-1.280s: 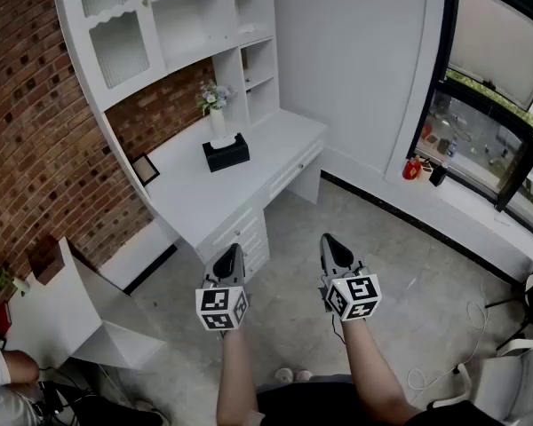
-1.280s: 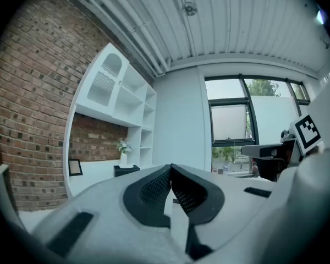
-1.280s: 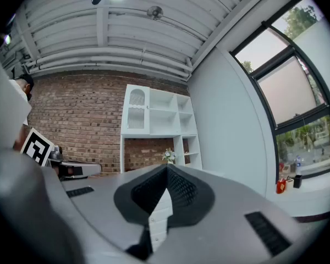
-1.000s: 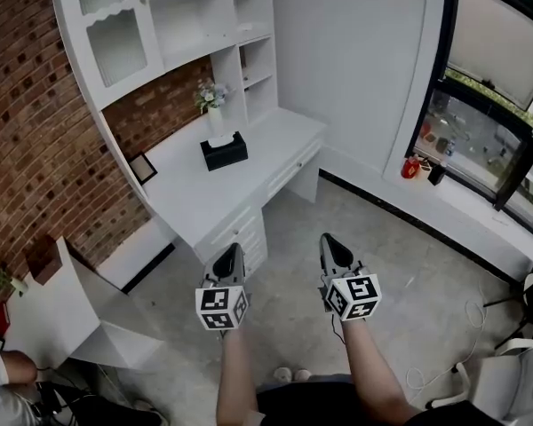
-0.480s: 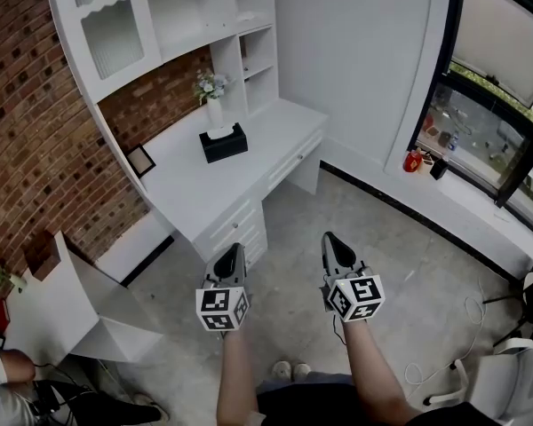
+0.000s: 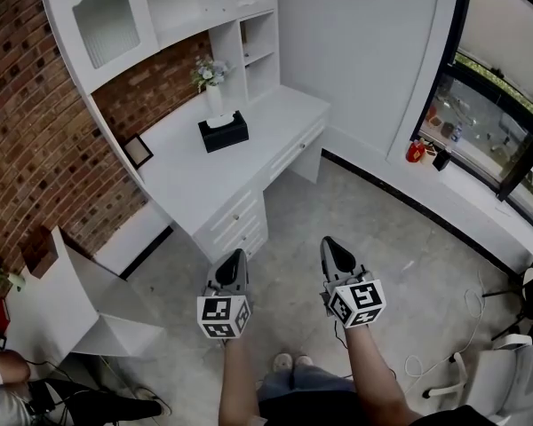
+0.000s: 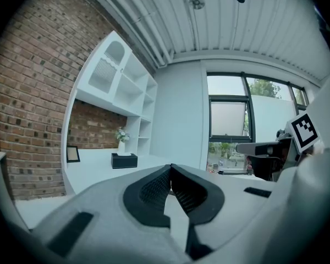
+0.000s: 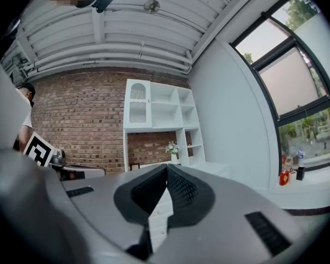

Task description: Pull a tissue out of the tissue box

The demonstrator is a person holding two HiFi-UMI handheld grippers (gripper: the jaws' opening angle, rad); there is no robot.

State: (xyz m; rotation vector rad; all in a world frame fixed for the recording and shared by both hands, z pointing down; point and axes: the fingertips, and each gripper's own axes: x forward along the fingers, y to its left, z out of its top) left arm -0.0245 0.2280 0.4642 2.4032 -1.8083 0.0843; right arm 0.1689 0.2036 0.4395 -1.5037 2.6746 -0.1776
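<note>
Desk (image 6: 191, 185): white, against brick wall (image 6: 35, 131)
Tissue box (image 6: 223, 132): black, at desk's back edge, just beside vase (image 6: 214, 101)
Left gripper (image 6: 234, 256): jaws together, empty
Right gripper (image 6: 330, 242): jaws together, empty

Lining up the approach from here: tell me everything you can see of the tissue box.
The tissue box is a black rectangular block, rigid by the look of it. It lies flat on the white desk towards the back, just in front of a white vase of flowers; whether the two touch is unclear. A white tissue pokes up from its top opening. Nothing else touches it.
</note>
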